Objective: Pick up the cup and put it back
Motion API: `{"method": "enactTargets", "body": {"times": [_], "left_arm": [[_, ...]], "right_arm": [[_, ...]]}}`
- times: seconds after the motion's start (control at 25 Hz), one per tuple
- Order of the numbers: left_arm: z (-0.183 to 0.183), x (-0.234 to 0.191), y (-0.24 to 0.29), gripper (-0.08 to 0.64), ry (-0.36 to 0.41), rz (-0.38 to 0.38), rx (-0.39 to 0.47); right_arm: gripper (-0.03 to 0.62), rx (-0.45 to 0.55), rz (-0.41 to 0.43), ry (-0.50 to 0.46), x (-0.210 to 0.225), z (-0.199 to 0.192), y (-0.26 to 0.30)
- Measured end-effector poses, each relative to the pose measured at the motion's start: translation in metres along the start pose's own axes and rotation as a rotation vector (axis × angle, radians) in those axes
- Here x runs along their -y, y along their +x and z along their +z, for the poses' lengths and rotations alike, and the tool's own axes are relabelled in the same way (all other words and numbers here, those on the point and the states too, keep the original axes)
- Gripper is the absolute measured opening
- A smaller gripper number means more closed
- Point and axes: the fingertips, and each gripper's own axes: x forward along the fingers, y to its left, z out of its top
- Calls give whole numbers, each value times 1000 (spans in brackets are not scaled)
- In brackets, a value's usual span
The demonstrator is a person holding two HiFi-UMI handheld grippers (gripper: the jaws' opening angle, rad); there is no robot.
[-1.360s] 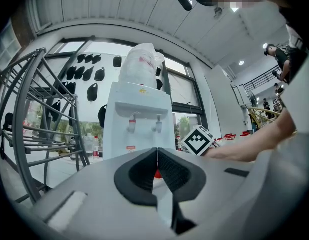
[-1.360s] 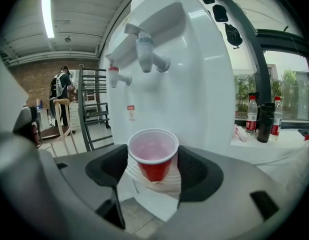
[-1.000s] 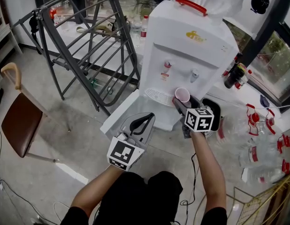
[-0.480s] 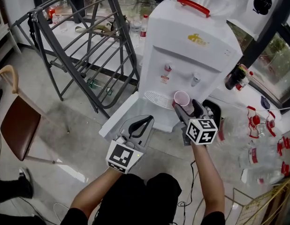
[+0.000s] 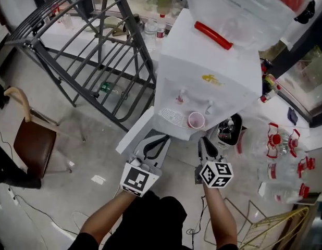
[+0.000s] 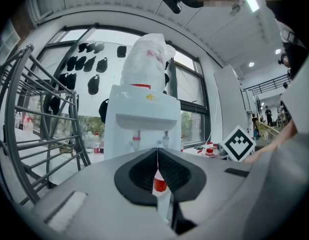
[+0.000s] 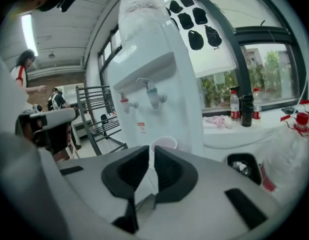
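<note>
Cup (image 5: 196, 120) stands beyond right gripper's (image 5: 205, 144) closing jaws (nothing between).

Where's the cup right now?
In the head view the pink cup stands on the water dispenser's drip tray, under its taps, just beyond the right gripper, whose jaws are closing with nothing between them.

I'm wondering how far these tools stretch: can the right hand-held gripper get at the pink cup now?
Probably yes. The cup stands on the drip tray straight ahead of the right hand-held gripper with nothing between them. Its empty jaws are closing, so they must open first.
</note>
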Motion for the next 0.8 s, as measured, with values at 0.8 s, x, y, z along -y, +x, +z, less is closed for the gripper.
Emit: {"method": "enactTargets", "body": {"times": [0.8], "left_arm": [[349, 55, -90, 8, -117, 65, -113]], "right_arm": [[-5, -136, -33, 139, -158, 257, -219]]}}
